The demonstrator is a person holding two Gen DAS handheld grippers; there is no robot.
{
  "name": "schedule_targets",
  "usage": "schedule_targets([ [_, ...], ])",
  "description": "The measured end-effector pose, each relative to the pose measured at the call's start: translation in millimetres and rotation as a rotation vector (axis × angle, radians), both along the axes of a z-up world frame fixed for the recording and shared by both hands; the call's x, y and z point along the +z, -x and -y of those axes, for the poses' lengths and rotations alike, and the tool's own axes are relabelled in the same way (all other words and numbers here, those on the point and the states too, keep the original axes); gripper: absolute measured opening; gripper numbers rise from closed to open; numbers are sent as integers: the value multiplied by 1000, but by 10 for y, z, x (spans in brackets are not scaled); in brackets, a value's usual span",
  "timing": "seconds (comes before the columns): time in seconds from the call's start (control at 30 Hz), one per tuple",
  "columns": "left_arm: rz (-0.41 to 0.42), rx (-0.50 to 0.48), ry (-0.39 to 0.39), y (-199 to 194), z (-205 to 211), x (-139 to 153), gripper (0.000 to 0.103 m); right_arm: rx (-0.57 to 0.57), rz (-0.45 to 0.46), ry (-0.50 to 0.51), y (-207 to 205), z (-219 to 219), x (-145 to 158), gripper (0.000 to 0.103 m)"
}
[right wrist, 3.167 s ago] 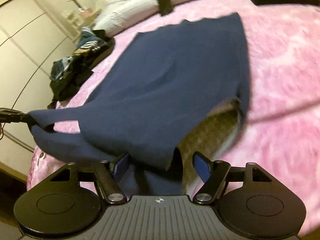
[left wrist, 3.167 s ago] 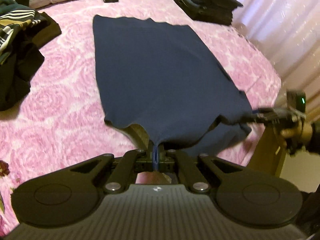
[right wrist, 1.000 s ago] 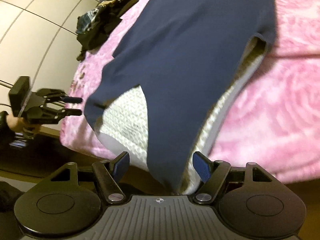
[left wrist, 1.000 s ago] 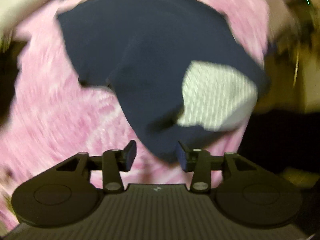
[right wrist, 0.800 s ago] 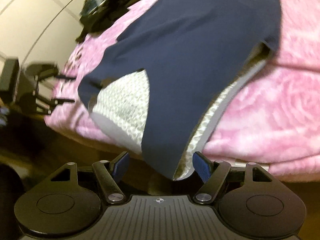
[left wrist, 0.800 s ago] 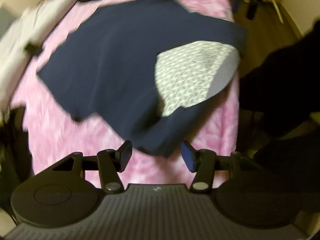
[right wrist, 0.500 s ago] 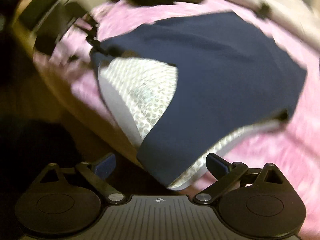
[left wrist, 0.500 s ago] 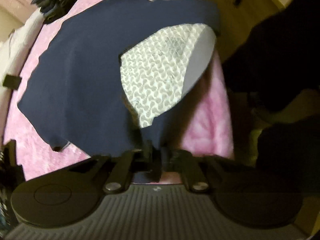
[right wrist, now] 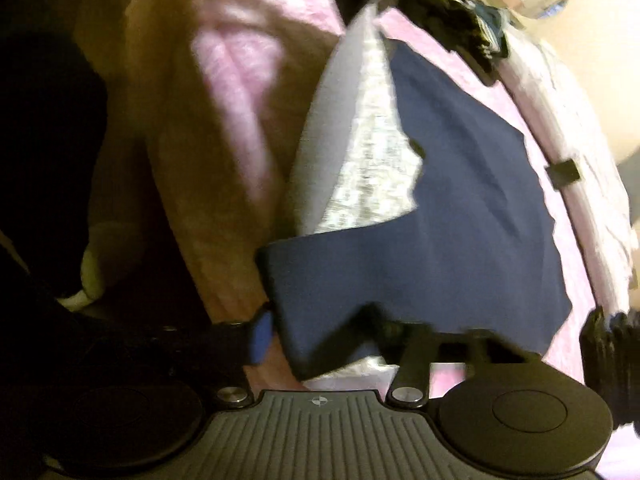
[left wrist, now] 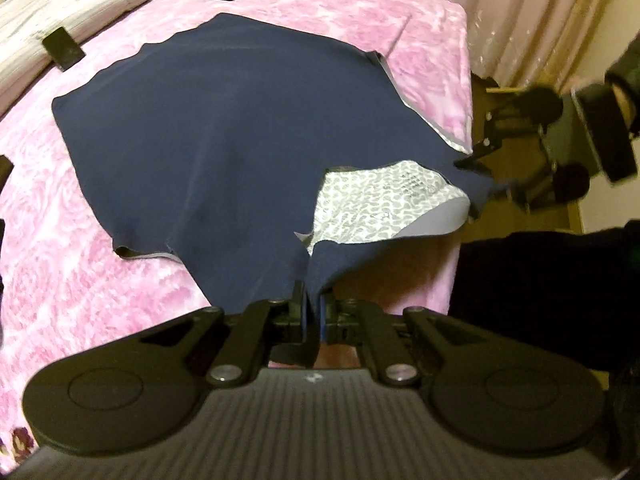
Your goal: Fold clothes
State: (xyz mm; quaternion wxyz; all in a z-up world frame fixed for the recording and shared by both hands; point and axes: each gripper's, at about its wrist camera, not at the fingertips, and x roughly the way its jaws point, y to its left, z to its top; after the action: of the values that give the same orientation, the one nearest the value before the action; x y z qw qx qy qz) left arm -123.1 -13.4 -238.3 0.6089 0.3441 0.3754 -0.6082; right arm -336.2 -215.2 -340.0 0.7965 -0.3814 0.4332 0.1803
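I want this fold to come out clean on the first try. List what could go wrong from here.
1. The left gripper is shut on only a narrow tip of the navy garment, so a pull may slip it free.
2. The right gripper has just been closing on the other corner, but blur hides whether it pinches, so that side may drop.
3. The patterned lining lies turned out and could get folded in crooked.

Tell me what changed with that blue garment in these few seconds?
The left tongs let go, then clamped the navy garment again at its near corner. The right tongs have just been closing around another corner; grip unclear. Its patterned lining now shows. The pink bedspread is unchanged.
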Motion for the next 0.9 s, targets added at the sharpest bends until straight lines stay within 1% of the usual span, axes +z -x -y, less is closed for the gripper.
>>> schedule_targets([
  [0.03, 11, -15, -7, 39, -4, 17, 4, -29, 0, -21, -7, 64, 109, 5],
  [0.13, 77, -61, -31, 117, 8, 86, 4, -121, 3, -85, -34, 271, 481, 3],
  [0.17, 98, -63, -33, 138, 21, 144, 4, -147, 18, -96, -61, 355, 663, 3],
  [0.2, 110, -45, -23, 117, 56, 253, 3, -170, 39, -103, -94, 443, 865, 3],
  [0.3, 132, 38, 55, -74, 234, 736, 2, -224, 141, -83, -326, 695, 1488, 0],
  [0.37, 165, 82, 123, -264, 419, 1150, 2, -245, 217, -66, -539, 920, 1937, 0],
  [0.47, 233, 127, 235, -580, 744, 1820, 2, -241, 315, -58, -971, 1364, 2557, 0],
  [0.53, 291, 154, 294, -808, 983, 2236, 2, -227, 382, -50, -1285, 1674, 2946, 0],
  [0.63, 374, 212, 360, -1226, 1395, 2806, 2, -196, 458, -59, -1837, 2151, 3400, 0],
  [0.7, 442, 245, 385, -1493, 1673, 3136, 2, -163, 511, -59, -2262, 2443, 3675, 0],
  [0.83, 570, 304, 432, -1837, 2093, 3657, 2, -99, 619, -36, -3008, 2891, 4146, 0],
  [0.87, 591, 324, 449, -1893, 2166, 3779, 2, -85, 648, -27, -3149, 2962, 4265, 0],
  [0.9, 609, 343, 467, -1923, 2228, 3908, 2, -73, 676, -18, -3189, 3002, 4372, 0],
])
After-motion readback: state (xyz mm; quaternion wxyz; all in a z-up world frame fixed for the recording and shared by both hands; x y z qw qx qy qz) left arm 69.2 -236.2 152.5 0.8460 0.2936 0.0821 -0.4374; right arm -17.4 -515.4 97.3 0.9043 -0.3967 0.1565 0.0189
